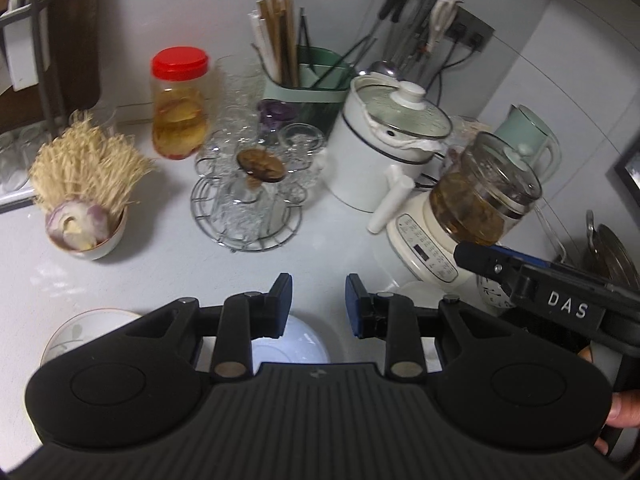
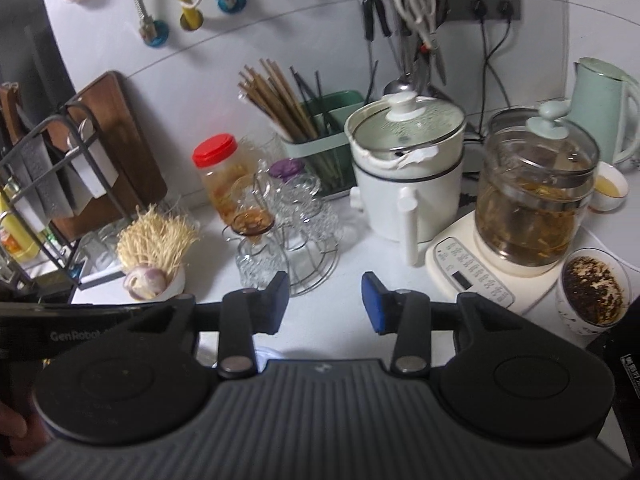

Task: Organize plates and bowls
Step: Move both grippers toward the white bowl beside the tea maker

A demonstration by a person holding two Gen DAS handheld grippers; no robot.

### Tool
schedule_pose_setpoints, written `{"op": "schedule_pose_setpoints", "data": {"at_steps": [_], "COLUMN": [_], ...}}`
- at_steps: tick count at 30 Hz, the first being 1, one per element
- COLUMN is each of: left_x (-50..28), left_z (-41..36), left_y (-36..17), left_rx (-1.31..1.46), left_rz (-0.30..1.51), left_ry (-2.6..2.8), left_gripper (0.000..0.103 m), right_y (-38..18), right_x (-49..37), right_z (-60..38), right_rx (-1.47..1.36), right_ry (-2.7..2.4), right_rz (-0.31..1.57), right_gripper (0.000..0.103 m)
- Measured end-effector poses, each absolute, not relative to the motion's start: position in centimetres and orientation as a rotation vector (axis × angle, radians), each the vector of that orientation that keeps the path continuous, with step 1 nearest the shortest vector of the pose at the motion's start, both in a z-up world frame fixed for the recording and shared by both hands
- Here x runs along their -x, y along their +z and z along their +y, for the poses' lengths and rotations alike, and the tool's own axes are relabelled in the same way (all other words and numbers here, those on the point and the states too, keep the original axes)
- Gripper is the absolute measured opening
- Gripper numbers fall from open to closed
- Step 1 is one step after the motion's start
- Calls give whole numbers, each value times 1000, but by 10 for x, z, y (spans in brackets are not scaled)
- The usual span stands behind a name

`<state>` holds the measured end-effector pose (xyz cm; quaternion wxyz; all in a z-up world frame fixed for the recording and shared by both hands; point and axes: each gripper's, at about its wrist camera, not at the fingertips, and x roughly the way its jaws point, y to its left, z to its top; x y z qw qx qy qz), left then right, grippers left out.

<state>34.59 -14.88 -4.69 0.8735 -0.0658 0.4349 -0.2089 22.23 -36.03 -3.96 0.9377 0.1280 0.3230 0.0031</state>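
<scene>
In the left wrist view my left gripper [image 1: 319, 306] is open and empty above a plain white bowl [image 1: 296, 346] on the white counter, partly hidden by the gripper body. A white plate with a leaf pattern [image 1: 76, 336] lies to its left, half hidden. A small bowl of onion and dried noodles [image 1: 86, 236] stands further left; it also shows in the right wrist view [image 2: 154, 280]. My right gripper [image 2: 325, 304] is open and empty over the counter; its finger [image 1: 488, 260] shows at the right of the left wrist view.
A wire rack of glasses [image 1: 248, 200], a red-lidded jar [image 1: 180, 104], a chopstick holder [image 1: 304, 80], a white cooker [image 1: 388, 144] and a glass kettle on its base [image 2: 528, 196] crowd the back. A cup of tea leaves [image 2: 592, 292] stands right. A knife rack [image 2: 52, 184] stands left.
</scene>
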Motion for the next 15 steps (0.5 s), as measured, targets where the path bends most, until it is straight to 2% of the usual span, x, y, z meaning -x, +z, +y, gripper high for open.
{"op": "schedule_pose_setpoints", "data": {"at_steps": [15], "left_x": [-362], "left_z": [-200], "left_y": [-44], "left_rx": [116], "left_rz": [911], "left_ry": [-536], "left_gripper": [34], "right_y": [-43], "right_x": [-203], "right_z": [-409], "right_rx": [-314], "right_ry": [-107], "right_rz": [657], "right_gripper": [43]}}
